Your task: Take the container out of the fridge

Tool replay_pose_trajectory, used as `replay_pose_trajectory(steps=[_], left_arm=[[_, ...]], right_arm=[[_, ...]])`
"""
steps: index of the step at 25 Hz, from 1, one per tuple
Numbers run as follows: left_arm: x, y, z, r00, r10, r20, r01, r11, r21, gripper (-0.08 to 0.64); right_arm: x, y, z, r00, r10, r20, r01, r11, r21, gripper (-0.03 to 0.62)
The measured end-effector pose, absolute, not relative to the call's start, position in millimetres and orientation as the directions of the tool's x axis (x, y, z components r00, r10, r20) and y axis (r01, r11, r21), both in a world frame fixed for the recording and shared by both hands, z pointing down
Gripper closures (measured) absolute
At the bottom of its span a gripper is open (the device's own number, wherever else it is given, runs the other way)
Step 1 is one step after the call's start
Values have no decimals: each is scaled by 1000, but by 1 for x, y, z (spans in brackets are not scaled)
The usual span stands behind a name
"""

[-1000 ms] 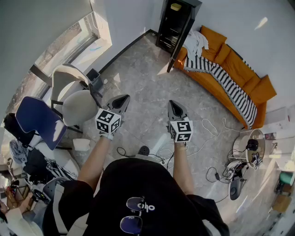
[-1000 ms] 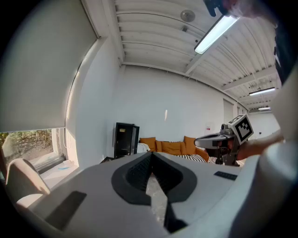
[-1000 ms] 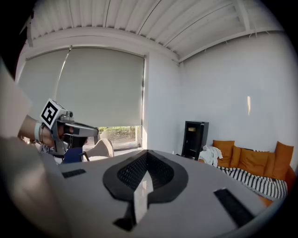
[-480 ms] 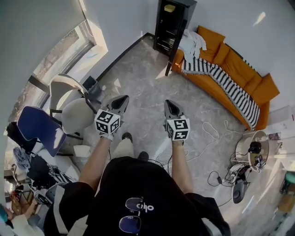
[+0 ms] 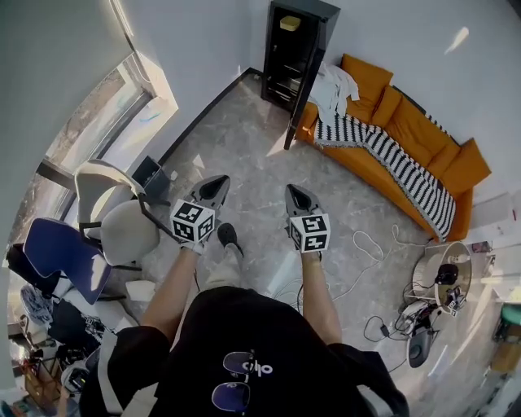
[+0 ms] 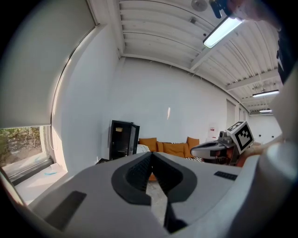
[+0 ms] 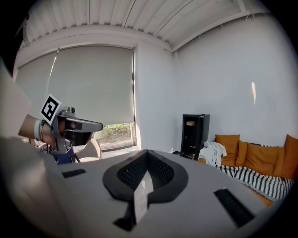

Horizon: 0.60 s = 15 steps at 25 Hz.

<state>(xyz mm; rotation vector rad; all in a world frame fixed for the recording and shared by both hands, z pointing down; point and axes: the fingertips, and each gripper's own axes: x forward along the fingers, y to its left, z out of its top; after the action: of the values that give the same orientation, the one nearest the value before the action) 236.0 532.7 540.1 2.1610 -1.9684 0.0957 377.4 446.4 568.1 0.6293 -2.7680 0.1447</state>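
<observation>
A black fridge (image 5: 286, 57) stands in the far corner with its door open; it also shows in the left gripper view (image 6: 121, 139) and the right gripper view (image 7: 194, 135). A small yellowish container (image 5: 289, 23) sits on its top shelf (image 7: 190, 123). My left gripper (image 5: 218, 184) and right gripper (image 5: 291, 194) are held side by side at chest height over the floor, far short of the fridge. Both have their jaws shut with nothing between them (image 6: 152, 155) (image 7: 147, 152).
An orange sofa (image 5: 415, 130) with a striped blanket (image 5: 391, 159) and white cloth runs along the right wall beside the fridge. Chairs (image 5: 122, 220) stand at the left by the window. Cables (image 5: 366, 244) and gear lie on the floor at right.
The person has walked forward across the floor, so the fridge sits nearer and a shoe now shows between the arms. Both grippers stay shut and level.
</observation>
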Motion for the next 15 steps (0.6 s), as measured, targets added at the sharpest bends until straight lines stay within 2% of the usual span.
replay_pose_trajectory(steps=[15], left_arm=[[52, 319, 514, 197, -964, 179, -977, -177, 121, 554]], right_arm=[[185, 248, 537, -836, -461, 297, -486, 874, -10, 584]])
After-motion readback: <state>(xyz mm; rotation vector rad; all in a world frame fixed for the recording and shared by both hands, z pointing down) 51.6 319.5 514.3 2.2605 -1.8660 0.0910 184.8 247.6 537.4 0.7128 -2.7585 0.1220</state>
